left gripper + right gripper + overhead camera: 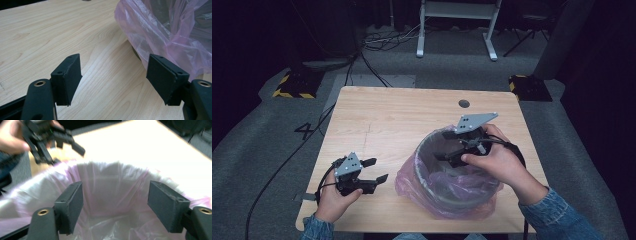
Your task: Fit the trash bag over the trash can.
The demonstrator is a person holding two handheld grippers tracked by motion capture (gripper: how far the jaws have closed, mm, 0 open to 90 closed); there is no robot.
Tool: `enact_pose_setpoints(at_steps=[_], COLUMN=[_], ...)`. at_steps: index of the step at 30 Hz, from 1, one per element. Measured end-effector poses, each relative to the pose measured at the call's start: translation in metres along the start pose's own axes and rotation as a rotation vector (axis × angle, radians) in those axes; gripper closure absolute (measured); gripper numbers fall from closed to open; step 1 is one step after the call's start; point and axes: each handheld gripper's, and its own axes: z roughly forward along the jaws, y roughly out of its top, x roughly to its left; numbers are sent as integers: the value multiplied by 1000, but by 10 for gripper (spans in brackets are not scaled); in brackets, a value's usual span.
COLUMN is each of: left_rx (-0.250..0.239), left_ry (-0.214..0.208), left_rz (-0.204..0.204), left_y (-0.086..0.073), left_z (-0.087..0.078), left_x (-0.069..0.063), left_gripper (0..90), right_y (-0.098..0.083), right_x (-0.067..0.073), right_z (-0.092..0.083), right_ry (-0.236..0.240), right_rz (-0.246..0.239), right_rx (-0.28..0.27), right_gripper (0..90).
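A round grey bin (422, 150) lined with a pink see-through bag (408, 178) stands on the front right part of the wooden table (387, 115). My right gripper (443, 146) hovers over the bin's mouth, open, with nothing between its jaws. In the right gripper view (115, 200) it looks into the bag's rim (112, 180). My left gripper (379, 170) rests low at the table's front left, open and empty, pointing toward the bin. In the left gripper view (113, 75) the bag (162, 32) lies just beyond its right jaw.
A dark round grommet (464, 103) sits near the table's far edge. Behind the table stand a white frame (457, 20) and loose cables (382, 40) on grey carpet. Bare wood spreads across the left and far parts of the table.
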Motion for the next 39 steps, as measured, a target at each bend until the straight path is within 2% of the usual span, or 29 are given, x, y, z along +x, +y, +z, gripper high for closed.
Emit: enact_pose_setpoints(at_steps=[5, 6, 8, 9, 10, 12, 16, 17, 19, 26, 30, 39], left_rx=[2, 1, -2, -3, 0, 0, 0, -2, 1, 1, -2, -2], left_ry=[-1, 0, -1, -1, -5, -5, -4, -6, -7, -10, -8, -13], left_rz=[-1, -2, -5, -6, -6, -3, 4, -7, -6, -2, -11, -15], left_y=[0, 0, 0, 0, 1, 1, 2, 1, 0, 1, 0, 0], left_z=[1, 1, 1, 2, 2, 2, 2, 2, 3, 3, 2, 4], left_x=[1, 1, 1, 1, 0, 0, 0, 0, 1, 0, 1, 1], left_gripper=[280, 280, 280, 280, 280, 280, 280, 280, 280, 280, 280, 280], right_y=[7, 9, 9, 9, 9, 7, 3, 3, -3, -17, -23, -34], right_x=[10, 17, 21, 28, 28, 34, 35, 35, 39, 44, 46, 43], right_z=[-18, -25, -27, -27, -27, -23, -19, -19, -11, 17, 29, 50], right_ry=[24, 40, 56, 93, 93, 117, 144, 144, 159, 161, 183, 188], right_rz=[-18, -44, -57, -82, -82, -118, -124, -124, -147, -219, -249, -250], right_rx=[-45, -62, -65, -57, -57, -43, -34, -34, 3, 124, 198, 294], right_gripper=[296, 299, 300, 300, 300, 304, 326, 326, 329, 333, 347, 326])
